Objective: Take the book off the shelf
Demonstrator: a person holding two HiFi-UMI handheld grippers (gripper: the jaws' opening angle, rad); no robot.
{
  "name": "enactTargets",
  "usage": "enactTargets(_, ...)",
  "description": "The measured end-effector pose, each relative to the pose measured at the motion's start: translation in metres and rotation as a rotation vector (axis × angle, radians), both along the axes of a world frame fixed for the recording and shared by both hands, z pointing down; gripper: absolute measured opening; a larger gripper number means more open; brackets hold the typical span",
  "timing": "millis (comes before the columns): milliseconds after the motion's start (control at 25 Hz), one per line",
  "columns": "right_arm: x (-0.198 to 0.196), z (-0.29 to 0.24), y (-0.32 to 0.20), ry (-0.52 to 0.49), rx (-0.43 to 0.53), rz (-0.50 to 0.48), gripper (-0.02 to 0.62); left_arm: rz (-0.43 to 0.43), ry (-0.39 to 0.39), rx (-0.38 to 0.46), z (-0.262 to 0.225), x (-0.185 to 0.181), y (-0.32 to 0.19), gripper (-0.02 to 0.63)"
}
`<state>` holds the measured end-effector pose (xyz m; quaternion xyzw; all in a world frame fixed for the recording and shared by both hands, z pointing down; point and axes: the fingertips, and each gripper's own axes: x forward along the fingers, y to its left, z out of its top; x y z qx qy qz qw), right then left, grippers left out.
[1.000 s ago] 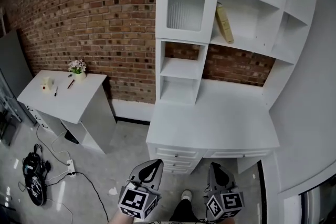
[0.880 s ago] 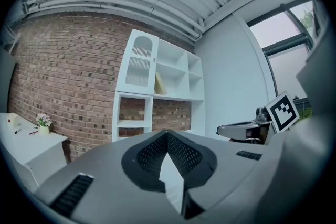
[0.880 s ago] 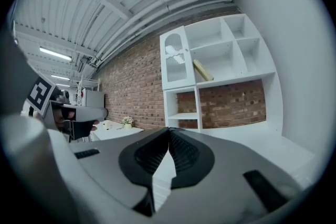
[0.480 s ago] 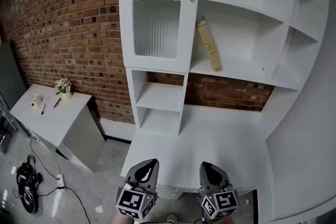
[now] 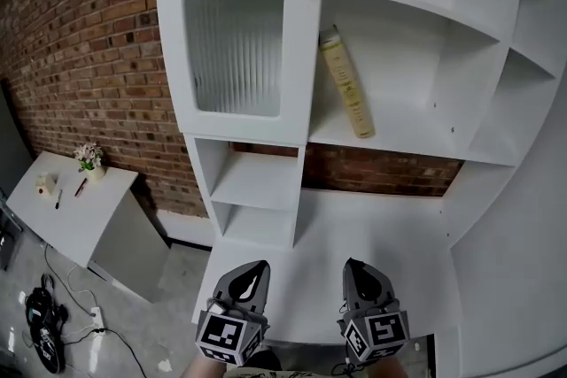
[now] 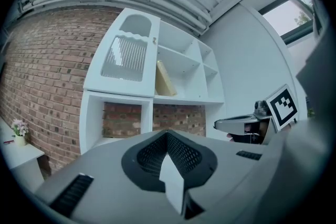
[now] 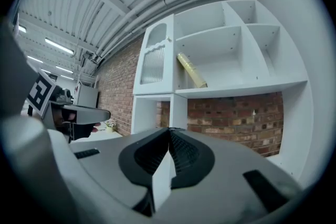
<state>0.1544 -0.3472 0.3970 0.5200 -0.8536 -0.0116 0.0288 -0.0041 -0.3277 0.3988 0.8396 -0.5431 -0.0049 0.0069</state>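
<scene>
A slim yellow book (image 5: 345, 84) is leaned alone in the white shelf unit's (image 5: 403, 140) compartment, just right of the ribbed-glass door (image 5: 235, 49). Well below the book, over the white desk (image 5: 381, 230), the fingers of the left gripper (image 5: 251, 272) and right gripper (image 5: 356, 272) are clenched, empty.

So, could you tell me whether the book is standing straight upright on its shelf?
No, the book leans at a slant, its top tipped toward the glass-door cabinet beside it.
</scene>
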Motion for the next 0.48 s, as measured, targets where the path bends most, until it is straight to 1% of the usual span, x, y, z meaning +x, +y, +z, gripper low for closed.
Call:
enactTargets(160,-0.006,-0.02,-0.036,0.004,0.031,0.038,0.008,0.039,-0.011,-0.003,-0.015,-0.004,-0.039,0.011)
enactTargets(320,-0.012,-0.054,-0.073,-0.017,0.061,0.065,0.008,0.062,0.007,0.038,-0.035,-0.011,-0.074,0.011)
enactTargets(480,-0.014,-0.08,-0.106,0.022,0.089,0.112,0.008,0.079,0.003,0.047,-0.043,-0.016,-0.097,0.011)
